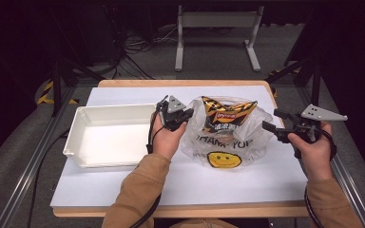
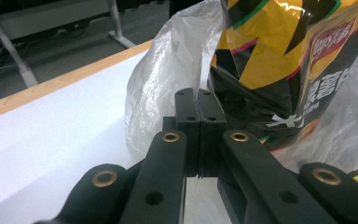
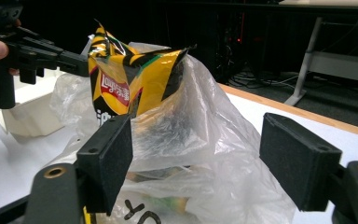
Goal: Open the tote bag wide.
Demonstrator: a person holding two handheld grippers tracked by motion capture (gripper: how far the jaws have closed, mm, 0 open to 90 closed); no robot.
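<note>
A yellow-and-black chip bag (image 1: 228, 116) (image 2: 279, 60) (image 3: 126, 84) stands upright inside a clear plastic bag (image 1: 218, 147) (image 2: 168, 70) (image 3: 200, 130) printed with a smiley face, at the middle of the table. My left gripper (image 1: 187, 114) (image 2: 199, 100) is at the bag's left rim with its jaws pressed together on the plastic film. Its tips show far off in the right gripper view (image 3: 81, 63), beside the chip bag's top. My right gripper (image 1: 272, 119) (image 3: 205, 156) is open, level with the bag's right side, with the plastic bulging between its pads without touching them.
A white rectangular tray (image 1: 83, 114) (image 3: 28, 116) with nothing in it lies left of the bag, close to my left hand. The white table cover (image 1: 218, 190) reaches a wooden edge at the back. A metal frame stands on the floor beyond.
</note>
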